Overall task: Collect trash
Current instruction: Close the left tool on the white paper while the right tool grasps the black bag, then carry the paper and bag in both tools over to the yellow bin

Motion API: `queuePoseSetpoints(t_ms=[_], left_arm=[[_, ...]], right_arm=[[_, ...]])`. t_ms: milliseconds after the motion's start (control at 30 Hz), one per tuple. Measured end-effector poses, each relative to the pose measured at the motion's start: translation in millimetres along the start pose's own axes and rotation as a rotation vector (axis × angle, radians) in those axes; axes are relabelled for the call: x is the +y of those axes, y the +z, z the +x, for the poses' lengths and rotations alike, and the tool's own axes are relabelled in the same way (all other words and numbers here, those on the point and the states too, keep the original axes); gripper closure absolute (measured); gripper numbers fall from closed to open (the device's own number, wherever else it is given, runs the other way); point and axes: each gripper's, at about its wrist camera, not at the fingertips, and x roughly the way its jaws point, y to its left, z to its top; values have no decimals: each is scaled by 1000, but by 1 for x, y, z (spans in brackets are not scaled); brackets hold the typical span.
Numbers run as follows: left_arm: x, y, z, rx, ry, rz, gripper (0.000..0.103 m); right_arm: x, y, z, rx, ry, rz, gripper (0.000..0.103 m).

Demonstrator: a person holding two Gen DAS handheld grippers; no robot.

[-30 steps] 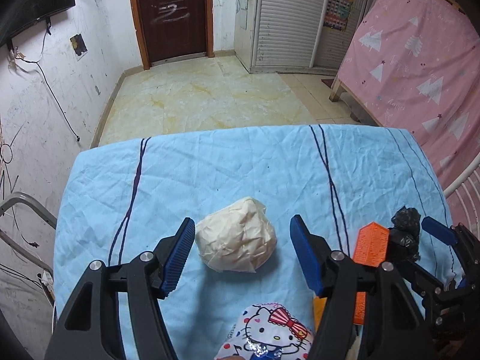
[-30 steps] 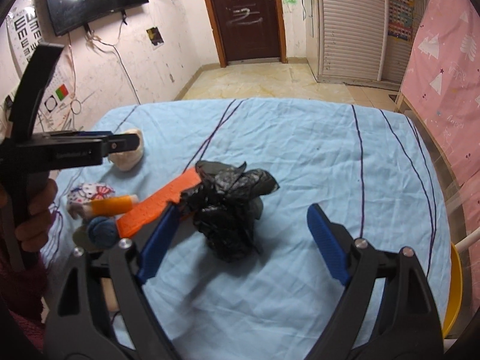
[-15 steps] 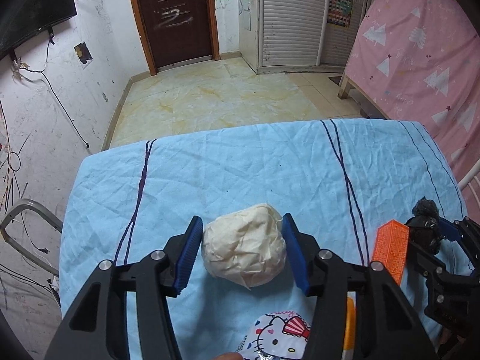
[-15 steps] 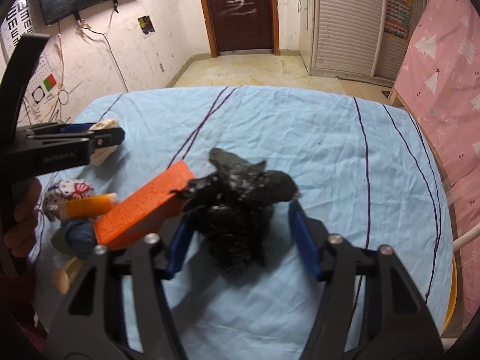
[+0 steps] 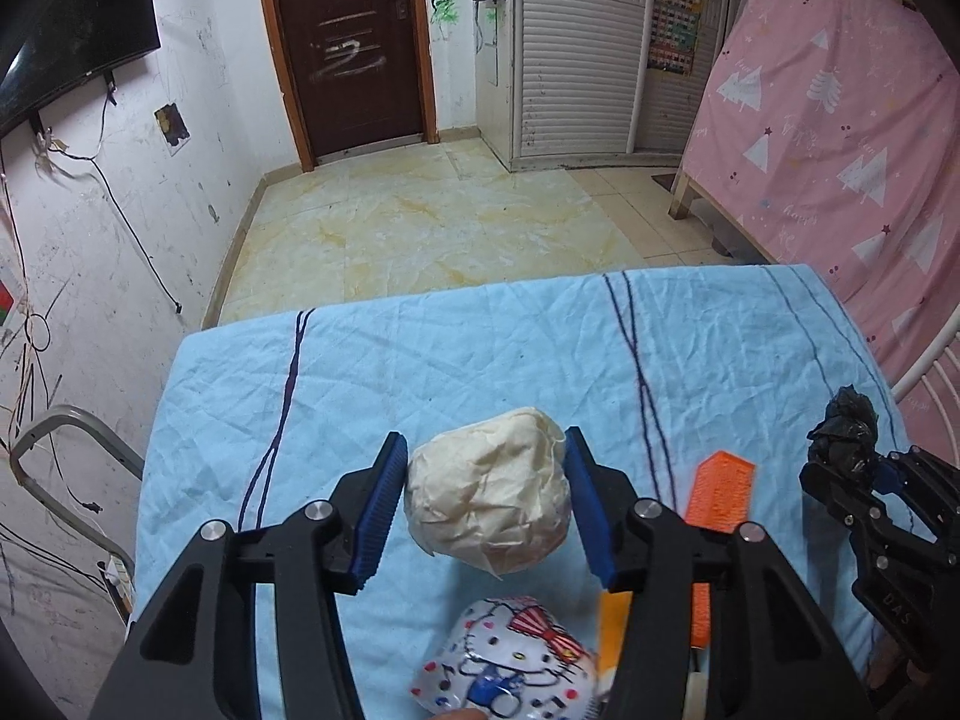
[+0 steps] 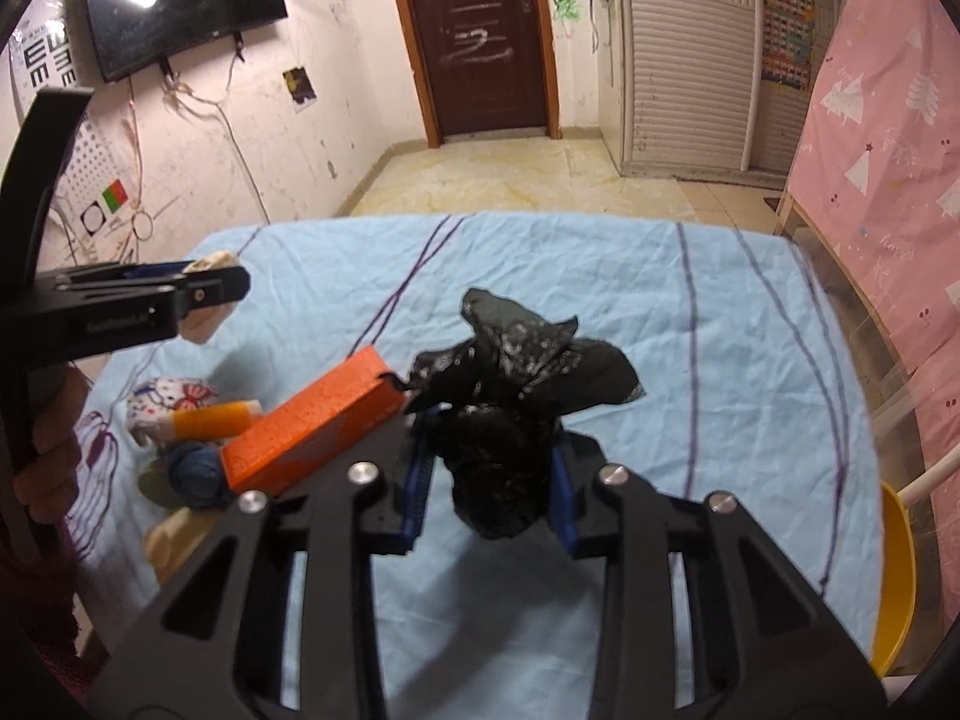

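Cream paper wad [image 5: 489,507] sits clamped in the left hand-held gripper [image 5: 480,507]; at its 3 o'clock, the right hand-held gripper [image 6: 489,477] squeezes a black bag [image 6: 510,414].

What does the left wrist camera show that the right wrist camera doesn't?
Only the left wrist view shows the grey metal chair frame beside the table. Only the right wrist view shows the dark blue yarn ball and the yellow chair seat. Both show the cream crumpled paper ball in the left gripper, the black crumpled plastic bag in the right gripper, and the orange rectangular block.
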Motion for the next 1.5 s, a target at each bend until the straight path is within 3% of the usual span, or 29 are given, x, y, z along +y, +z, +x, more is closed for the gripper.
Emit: queuePoseSetpoints(t_ms=[500, 1367, 1433, 1500], left_arm=[[-95, 9, -46, -74, -46, 135, 59], [-289, 0, -73, -92, -196, 367, 58], [-302, -1, -74, -96, -204, 383, 58], [-316, -2, -75, -99, -220, 395, 58]], right_arm=[[-65, -16, -59, -118, -49, 107, 72], [-213, -68, -128, -208, -217, 328, 71], [-220, -73, -129, -203, -213, 350, 66], [-227, -78, -130, -203, -220, 368, 49]])
